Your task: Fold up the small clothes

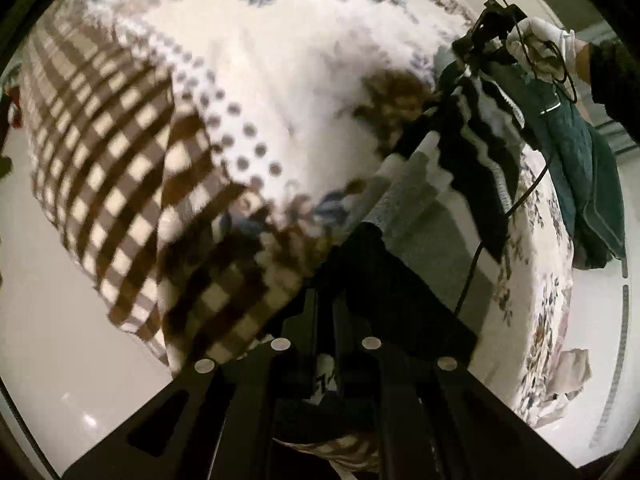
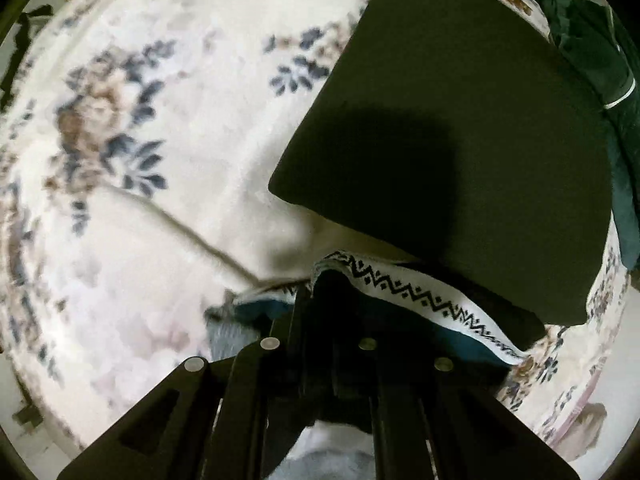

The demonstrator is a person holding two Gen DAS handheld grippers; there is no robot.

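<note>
Both the left tool [image 1: 326, 308] and right tool [image 2: 316, 300] are clamped on the black zigzag-trimmed garment [image 1: 476, 168], stretched above the floral-clothed bench [image 2: 140, 240].

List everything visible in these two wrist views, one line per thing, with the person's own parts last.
Garment: 1, black with white zigzag-patterned band, held up between both grippers over the table.
Tablecloth: 1, white with blue-brown flowers, covering the table.
Checked cloth: 1, brown and cream, left side of table, hanging over the edge.
Green clothing: 1 pile, dark teal, far right of table.
Black pad: 1, flat on table, right of centre.
Crumpled cloth: 1, pale, at the table's right edge.
Floor: white, glossy.
Left gripper: black, shut on garment.
Right gripper: black, shut on garment's band.
Hand: 1, white-gloved, holding right gripper.
</note>
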